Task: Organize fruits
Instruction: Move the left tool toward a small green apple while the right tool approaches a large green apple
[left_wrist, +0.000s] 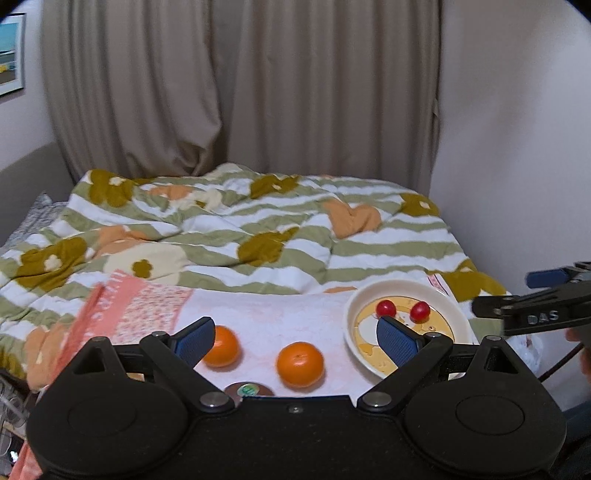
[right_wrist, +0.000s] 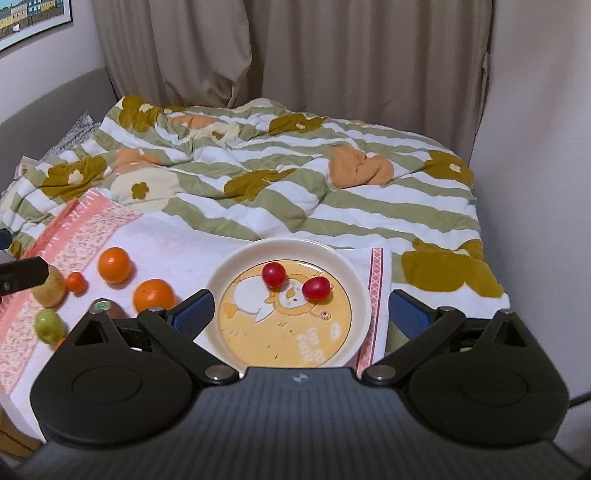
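A cream plate with a yellow cartoon print lies on a white and pink towel and holds two red cherry tomatoes. My right gripper hovers above the plate's near side, open, with nothing between its fingers. Left of the plate lie two oranges, a small orange fruit, a brown kiwi with a sticker, a tan fruit and a green fruit. My left gripper is open and empty above the oranges; the plate is to its right.
The towel lies on a bed with a rumpled green-striped flower quilt. Beige curtains hang behind it and a white wall closes the right side. A padded headboard runs along the left. In the left wrist view, the right gripper's body shows beside the plate.
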